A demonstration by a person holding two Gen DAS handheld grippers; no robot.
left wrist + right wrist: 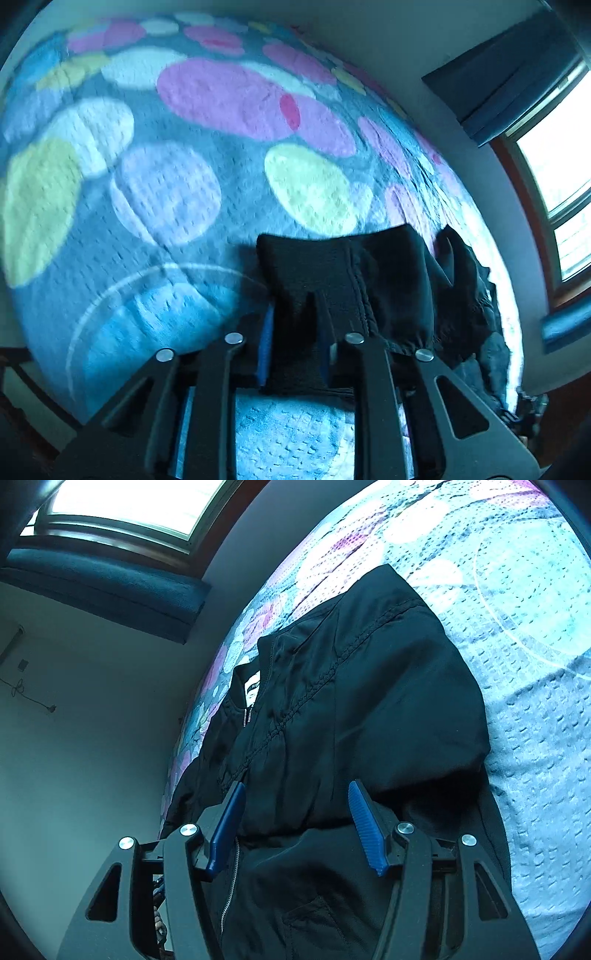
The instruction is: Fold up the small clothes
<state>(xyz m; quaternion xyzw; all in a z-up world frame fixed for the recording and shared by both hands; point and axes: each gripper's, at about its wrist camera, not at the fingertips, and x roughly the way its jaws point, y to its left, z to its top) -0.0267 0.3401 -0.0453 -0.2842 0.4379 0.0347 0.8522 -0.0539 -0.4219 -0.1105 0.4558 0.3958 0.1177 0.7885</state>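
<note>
Left hand-held gripper (295,354): jaws narrow, pinching a fold of the black zip-up fabric jacket (347,280); its blue pads are nearly hidden by the cloth.
Right hand-held gripper (295,823): jaws wide, blue ribbed pads (364,827) either side of the cloth, gripping nothing.
Jacket position: on the blue quilted bedspread with pastel ovals (166,192), near the bed's edge by the wall.
Key relation: the jacket runs straight ahead of the right hand-held gripper, collar end farthest; the left hand-held gripper, already gripping, is likely the one to carry the fold.
Right view only: white neck label (252,692), zip, shoulder seams.
Left view only: bare bedspread beyond the jacket, probably where the fold lands; window (554,177).
</note>
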